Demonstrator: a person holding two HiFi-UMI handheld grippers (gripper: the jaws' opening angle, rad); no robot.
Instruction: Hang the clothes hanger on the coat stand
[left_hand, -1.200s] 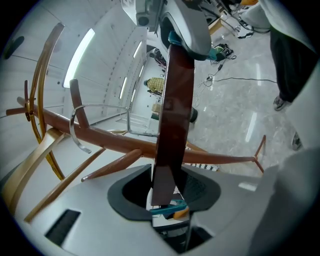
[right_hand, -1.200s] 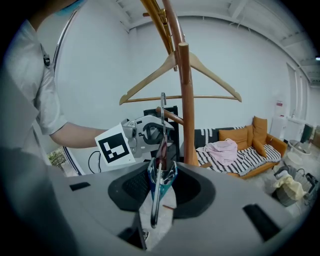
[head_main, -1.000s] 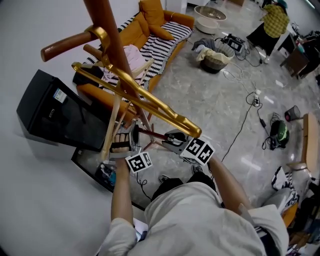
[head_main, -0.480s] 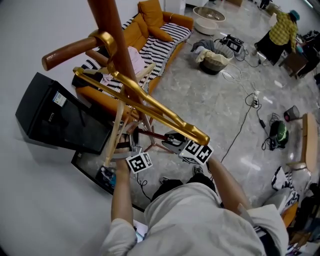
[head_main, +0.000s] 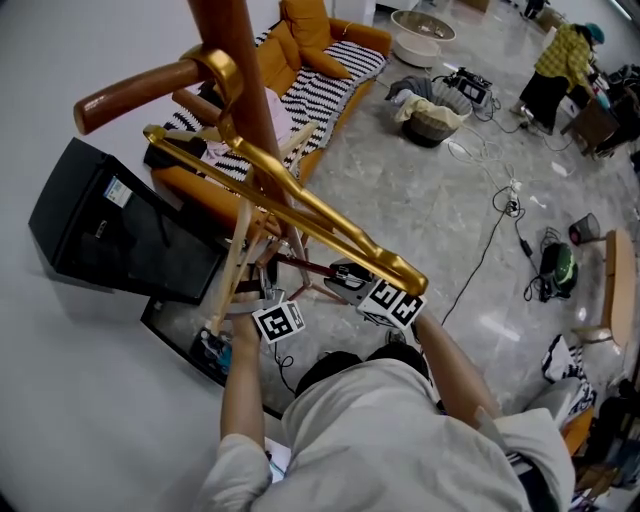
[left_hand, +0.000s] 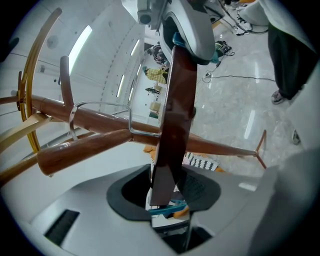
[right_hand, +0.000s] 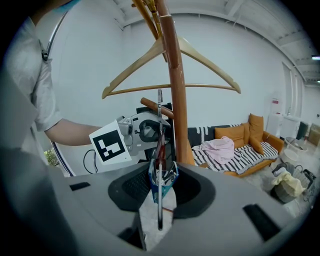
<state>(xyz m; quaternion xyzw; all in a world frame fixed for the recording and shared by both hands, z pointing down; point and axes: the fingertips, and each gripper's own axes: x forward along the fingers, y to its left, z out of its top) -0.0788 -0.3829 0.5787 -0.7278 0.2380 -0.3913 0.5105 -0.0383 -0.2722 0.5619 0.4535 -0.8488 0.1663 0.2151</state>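
Left hand-held gripper (left_hand: 167, 200) and right hand-held gripper (right_hand: 159, 186) are each clamped on one dark red bar (left_hand: 172, 125). The clothes hanger (head_main: 310, 215) hooks over a coat stand (head_main: 240, 60) peg.

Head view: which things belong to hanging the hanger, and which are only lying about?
Job: dark red hanger, clamped by left gripper and right gripper; coat stand.
Lying about: orange sofa, laundry basket, black box.
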